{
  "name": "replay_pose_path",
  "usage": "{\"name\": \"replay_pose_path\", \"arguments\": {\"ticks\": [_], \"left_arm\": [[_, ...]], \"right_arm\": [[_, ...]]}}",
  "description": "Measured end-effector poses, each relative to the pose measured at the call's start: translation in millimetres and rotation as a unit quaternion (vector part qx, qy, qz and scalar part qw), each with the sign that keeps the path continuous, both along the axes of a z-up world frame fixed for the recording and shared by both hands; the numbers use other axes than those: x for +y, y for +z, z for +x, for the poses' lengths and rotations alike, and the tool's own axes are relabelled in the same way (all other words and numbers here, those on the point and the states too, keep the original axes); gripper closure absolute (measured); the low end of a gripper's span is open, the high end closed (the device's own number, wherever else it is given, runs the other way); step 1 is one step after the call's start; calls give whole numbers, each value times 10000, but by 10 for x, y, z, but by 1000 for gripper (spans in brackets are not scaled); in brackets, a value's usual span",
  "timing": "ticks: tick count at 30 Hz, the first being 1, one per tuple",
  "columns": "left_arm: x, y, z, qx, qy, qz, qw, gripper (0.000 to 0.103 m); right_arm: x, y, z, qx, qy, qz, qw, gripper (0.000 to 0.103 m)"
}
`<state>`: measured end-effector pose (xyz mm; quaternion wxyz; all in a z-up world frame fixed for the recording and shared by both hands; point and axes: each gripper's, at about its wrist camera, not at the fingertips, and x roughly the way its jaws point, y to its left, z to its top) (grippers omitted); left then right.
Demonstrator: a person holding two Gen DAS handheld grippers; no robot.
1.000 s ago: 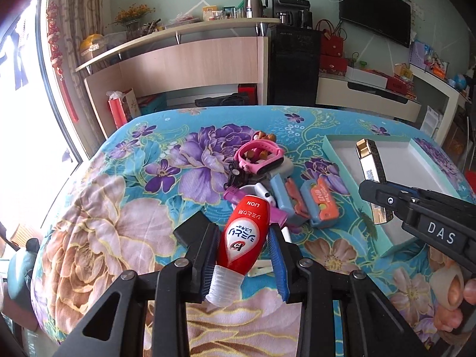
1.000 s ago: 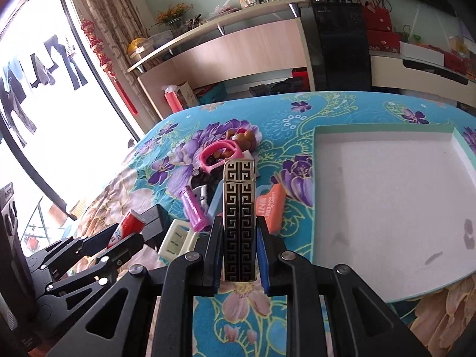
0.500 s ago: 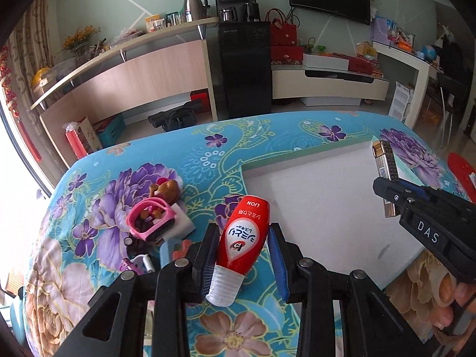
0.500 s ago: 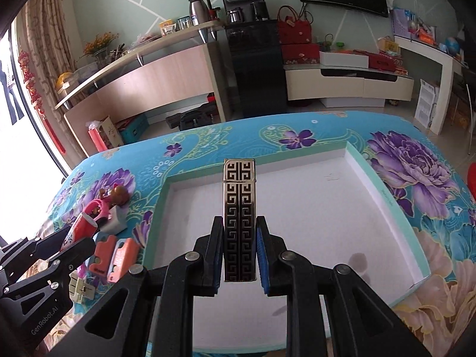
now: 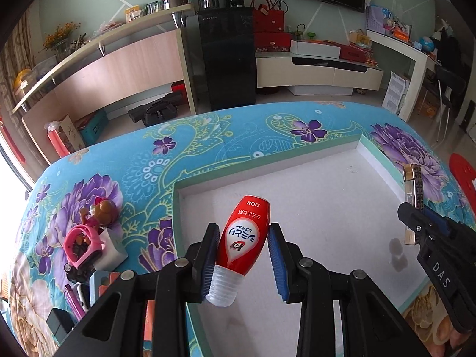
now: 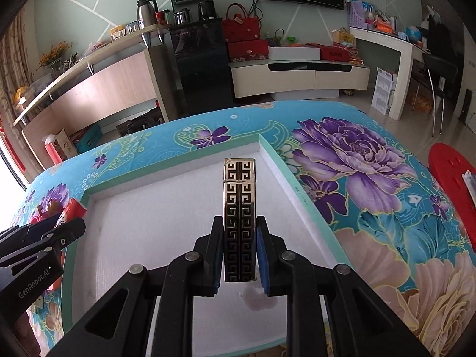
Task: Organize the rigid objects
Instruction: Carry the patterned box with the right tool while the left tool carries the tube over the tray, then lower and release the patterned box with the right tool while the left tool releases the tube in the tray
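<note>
**Mei:** Floral blue cloth over the whole table, the white tray sunk in the middle of it. What are the fingers doing?

**Jun:** The left gripper is pinching a red LION bottle, clear cap toward the camera, hanging over the tray's near-left corner. The right gripper is clamped tight on a patterned lighter, which stands upright above the tray floor on the right side.

**Mei:** So both are over the tray. How would you set them down well?

**Jun:** Lower each until its base nearly meets the floor before letting go. The bottle is tilted, so I'd lay it flat rather than stand it. Keep the two apart, lighter toward the right wall.

**Mei:** And the rest?

**Jun:** The pile left of the tray, pink toy on top, is not yet sorted.
</note>
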<state>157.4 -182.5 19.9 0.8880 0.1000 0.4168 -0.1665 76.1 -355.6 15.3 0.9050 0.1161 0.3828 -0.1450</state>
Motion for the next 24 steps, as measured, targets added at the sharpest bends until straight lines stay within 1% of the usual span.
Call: {"name": "replay_pose_path", "arguments": {"ticks": [6,12,15,20,22,24], "left_arm": [[-137,-155,25,108,-37,54,9999,67],[-191,-294,69,242,2,117,9996,66],[-210,-337,77,281,-5,140,9995,66],[-208,-370,89,330,56,166,9993,65],[-194,-354,89,289,102,185,9994,65],[-169,-324,95,276,141,170,9994,62]], "right_arm": [[-50,-92,16,171,-54,21,9998,82],[-51,-232,69,486,-47,76,9988,82],[-56,-269,84,573,-47,119,9983,82],[-51,-267,90,614,-48,82,9981,82],[-53,-259,92,620,-66,82,9980,82],[-47,-248,91,629,-69,61,9980,82]]}}
